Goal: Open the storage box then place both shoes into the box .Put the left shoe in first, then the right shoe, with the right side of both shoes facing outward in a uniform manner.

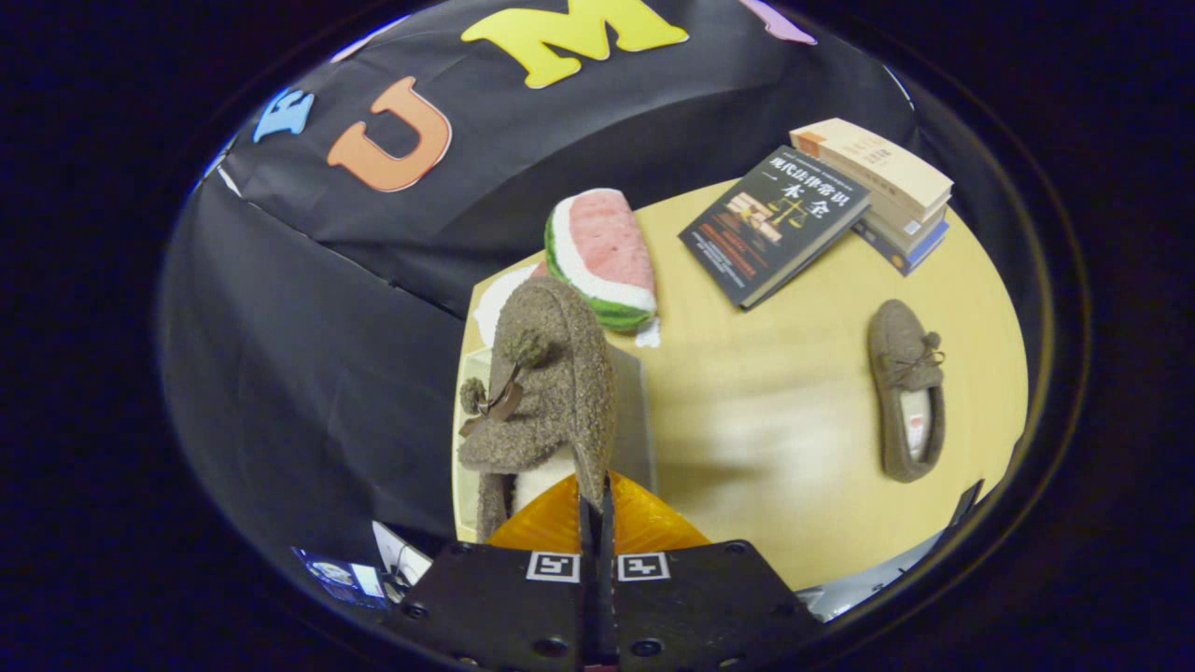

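Gripper [595,509] pinched nearly closed on rim of fuzzy brown shoe [546,392], hanging above clear storage box [635,411] on counter [775,411]. Best lowered slowly, level, right side facing outward, released only once seated. Second shoe [906,387] lying well apart, near books [878,182].

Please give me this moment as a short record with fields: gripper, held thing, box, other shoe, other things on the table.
gripper: gripper shut on the held shoe's edge
held shoe: brown fuzzy shoe, lifted, over the box
box: storage box, below the held shoe
other shoe: second shoe, flat on the table
others: watermelon toy, dark book, book stack
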Available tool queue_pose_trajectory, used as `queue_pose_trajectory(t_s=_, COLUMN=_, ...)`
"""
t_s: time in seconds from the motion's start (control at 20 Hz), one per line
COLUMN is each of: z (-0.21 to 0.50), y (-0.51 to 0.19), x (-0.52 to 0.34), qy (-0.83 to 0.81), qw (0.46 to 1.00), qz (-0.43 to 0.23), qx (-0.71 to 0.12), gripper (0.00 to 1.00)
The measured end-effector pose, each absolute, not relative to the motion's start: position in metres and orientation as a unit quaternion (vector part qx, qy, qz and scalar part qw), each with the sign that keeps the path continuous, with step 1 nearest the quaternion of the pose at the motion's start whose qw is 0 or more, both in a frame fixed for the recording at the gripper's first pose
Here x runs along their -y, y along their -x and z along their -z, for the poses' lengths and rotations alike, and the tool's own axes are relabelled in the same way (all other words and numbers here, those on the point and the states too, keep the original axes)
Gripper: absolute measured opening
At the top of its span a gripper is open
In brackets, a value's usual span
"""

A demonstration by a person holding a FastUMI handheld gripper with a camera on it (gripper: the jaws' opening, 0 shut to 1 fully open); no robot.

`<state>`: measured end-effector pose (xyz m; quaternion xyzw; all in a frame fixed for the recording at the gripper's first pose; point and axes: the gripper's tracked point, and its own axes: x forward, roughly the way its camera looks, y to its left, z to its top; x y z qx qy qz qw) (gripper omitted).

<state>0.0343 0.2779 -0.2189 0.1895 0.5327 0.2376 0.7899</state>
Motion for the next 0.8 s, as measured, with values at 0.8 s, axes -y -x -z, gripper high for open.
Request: queue_pose_trajectory(t_s=0.8, z=0.351, y=-0.04, x=-0.436, qy=-0.096, qw=0.776, qz=-0.14, qx=-0.608, gripper=0.01)
